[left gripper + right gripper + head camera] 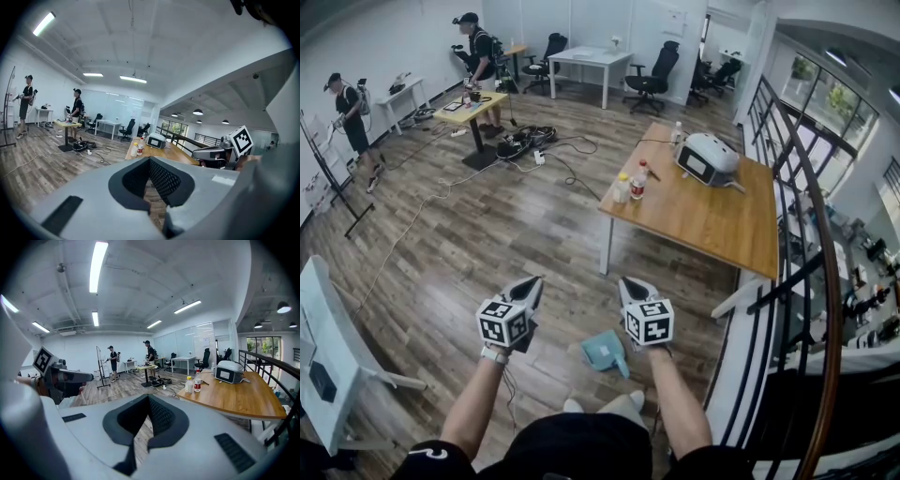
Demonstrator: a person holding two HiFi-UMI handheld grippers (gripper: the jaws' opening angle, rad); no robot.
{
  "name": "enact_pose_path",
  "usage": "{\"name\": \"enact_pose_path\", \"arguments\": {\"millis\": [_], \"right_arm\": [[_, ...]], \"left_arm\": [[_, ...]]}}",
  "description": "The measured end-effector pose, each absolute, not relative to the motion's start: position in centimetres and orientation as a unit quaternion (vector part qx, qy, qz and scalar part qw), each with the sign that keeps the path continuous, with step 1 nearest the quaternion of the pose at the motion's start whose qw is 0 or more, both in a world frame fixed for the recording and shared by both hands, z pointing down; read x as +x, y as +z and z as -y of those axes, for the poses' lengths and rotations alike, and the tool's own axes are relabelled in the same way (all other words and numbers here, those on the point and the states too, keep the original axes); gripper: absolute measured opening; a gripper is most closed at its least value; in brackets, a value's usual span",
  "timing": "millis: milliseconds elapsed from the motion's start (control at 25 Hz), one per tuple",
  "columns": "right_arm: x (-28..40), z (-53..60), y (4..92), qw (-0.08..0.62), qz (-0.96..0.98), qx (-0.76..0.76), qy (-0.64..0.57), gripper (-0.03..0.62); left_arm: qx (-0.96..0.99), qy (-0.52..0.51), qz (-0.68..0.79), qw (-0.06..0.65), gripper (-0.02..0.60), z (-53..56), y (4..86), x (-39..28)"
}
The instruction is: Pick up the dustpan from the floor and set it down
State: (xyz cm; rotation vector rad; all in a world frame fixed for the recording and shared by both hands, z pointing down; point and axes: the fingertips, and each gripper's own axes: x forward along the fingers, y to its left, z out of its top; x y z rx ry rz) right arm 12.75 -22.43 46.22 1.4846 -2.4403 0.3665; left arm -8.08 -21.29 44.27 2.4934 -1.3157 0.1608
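A teal dustpan (605,352) lies on the wooden floor just ahead of the person's shoes, below and a little left of my right gripper (627,281). My left gripper (534,281) is held level beside it, farther left of the dustpan. Both are up in the air, well apart from the dustpan. In the left gripper view the left gripper (150,159) has its jaws together with nothing between them. The right gripper view shows the same for the right gripper (149,397). Neither gripper view shows the dustpan.
A wooden table (703,220) stands ahead to the right with bottles (638,180) and a white appliance (707,157). A black railing (787,234) runs along the right. A white stand (328,347) is at the left. Cables (534,141) and two people (352,112) are farther off.
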Motion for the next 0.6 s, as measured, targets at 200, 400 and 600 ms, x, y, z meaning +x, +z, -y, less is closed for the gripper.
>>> {"name": "enact_pose_path", "arguments": {"millis": [200, 400, 600], "right_arm": [[13.1, 21.9, 45.9, 0.127, 0.840, 0.512, 0.127, -0.006], [13.0, 21.3, 45.9, 0.125, 0.839, 0.514, 0.130, -0.006], [13.2, 21.2, 46.1, 0.128, 0.837, 0.516, 0.129, -0.006]], "left_arm": [[0.872, 0.057, 0.459, 0.158, -0.003, 20.8, 44.2, -7.7], [0.873, 0.056, 0.457, 0.161, -0.003, 20.4, 44.3, -7.8], [0.873, 0.055, 0.456, 0.163, -0.003, 20.2, 44.2, -7.5]]}}
